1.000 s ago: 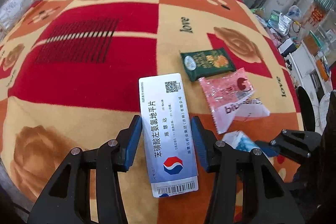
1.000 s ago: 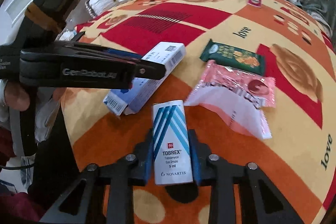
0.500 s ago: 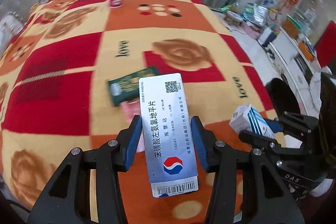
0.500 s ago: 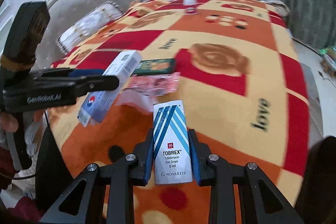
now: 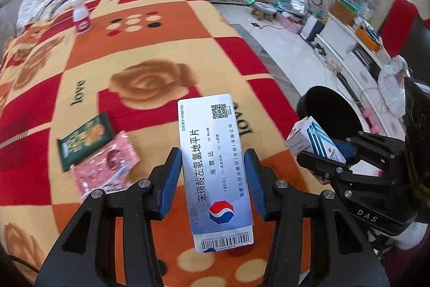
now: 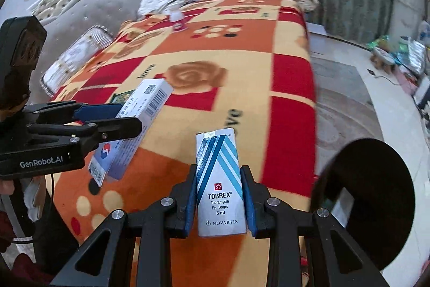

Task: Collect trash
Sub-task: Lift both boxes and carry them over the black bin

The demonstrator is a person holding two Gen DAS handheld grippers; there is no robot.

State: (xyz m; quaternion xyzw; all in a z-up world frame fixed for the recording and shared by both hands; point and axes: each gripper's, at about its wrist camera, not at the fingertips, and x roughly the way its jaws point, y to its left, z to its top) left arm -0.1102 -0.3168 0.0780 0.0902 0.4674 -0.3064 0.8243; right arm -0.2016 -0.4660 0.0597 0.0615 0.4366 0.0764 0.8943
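The left gripper (image 5: 213, 176) is clamping a long silver-blue cardboard medicine box (image 5: 215, 171) above the orange-red patterned blanket (image 5: 150, 50); the right gripper (image 6: 219, 195) is pinching a small white-blue eye-drop carton (image 6: 219, 184) near the blanket's edge, beside a round black bin (image 6: 371, 195) on open floor. Only the left view is showing one green snack wrapper (image 5: 83, 141) and one pink wrapper (image 5: 104, 166). One white bottle (image 5: 80, 15) is standing far off.
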